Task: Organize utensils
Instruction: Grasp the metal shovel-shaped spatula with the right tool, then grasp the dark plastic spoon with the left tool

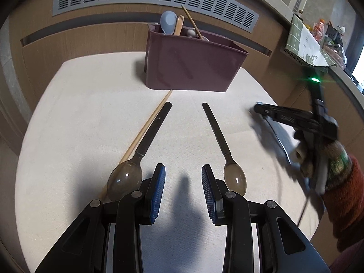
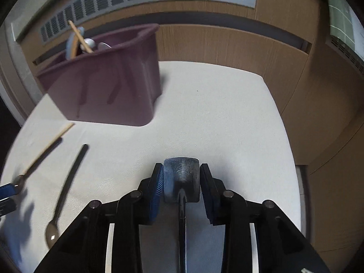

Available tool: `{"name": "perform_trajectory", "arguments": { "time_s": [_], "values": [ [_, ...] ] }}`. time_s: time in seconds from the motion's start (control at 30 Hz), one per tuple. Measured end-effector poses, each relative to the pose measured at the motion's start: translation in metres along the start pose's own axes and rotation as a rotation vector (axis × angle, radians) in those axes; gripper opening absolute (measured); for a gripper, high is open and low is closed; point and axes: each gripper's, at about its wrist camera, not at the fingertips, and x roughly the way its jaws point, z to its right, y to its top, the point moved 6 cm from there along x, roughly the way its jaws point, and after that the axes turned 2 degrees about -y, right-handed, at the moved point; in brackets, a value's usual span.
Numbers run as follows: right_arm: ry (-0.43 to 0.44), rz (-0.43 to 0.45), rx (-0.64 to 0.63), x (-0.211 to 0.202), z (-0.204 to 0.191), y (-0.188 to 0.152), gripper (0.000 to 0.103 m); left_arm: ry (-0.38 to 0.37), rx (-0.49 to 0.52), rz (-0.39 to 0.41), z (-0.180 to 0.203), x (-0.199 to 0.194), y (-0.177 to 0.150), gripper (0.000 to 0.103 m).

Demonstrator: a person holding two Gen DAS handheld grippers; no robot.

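A maroon utensil bin (image 1: pixel 193 61) stands at the back of the white table and holds a blue spoon, a wooden piece and a chopstick; it also shows in the right wrist view (image 2: pixel 109 86). Two dark spoons lie on the table: a larger one (image 1: pixel 145 145) beside a wooden chopstick (image 1: pixel 145 127), and a smaller one (image 1: pixel 227 157). My left gripper (image 1: pixel 183 193) is open and empty, low between the two spoons. My right gripper (image 2: pixel 181 182) is shut on a flat metal utensil (image 2: pixel 181 177), held above the table at the right (image 1: pixel 293 118).
A wooden wall with a grey vent grille (image 1: pixel 154 0) runs behind the table. A shelf with a green cloth and clutter (image 1: pixel 311 43) sits at the far right. The table's right edge (image 2: pixel 284 122) lies near the wooden panel.
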Motion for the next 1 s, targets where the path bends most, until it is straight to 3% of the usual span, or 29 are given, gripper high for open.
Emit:
{"name": "perform_trajectory", "arguments": {
  "time_s": [0.27, 0.53, 0.67, 0.87, 1.0],
  "values": [
    [0.062, 0.057, 0.059, -0.058, -0.008, -0.04, 0.03, -0.019, -0.003, -0.054, 0.029, 0.037, 0.02, 0.034],
    [0.023, 0.056, 0.126, -0.069, 0.006, -0.068, 0.03, 0.143, 0.118, -0.082, 0.064, 0.092, 0.045, 0.034],
    [0.0, 0.065, 0.153, -0.07, 0.015, -0.073, 0.03, 0.184, 0.133, -0.079, 0.067, 0.102, 0.052, 0.03],
    [0.004, 0.079, 0.175, -0.072, 0.016, -0.072, 0.03, 0.172, 0.094, -0.106, 0.065, 0.106, 0.058, 0.029],
    [0.021, 0.086, 0.173, -0.074, 0.011, -0.07, 0.03, 0.162, 0.088, -0.099, 0.059, 0.104, 0.06, 0.016]
  ]
}}
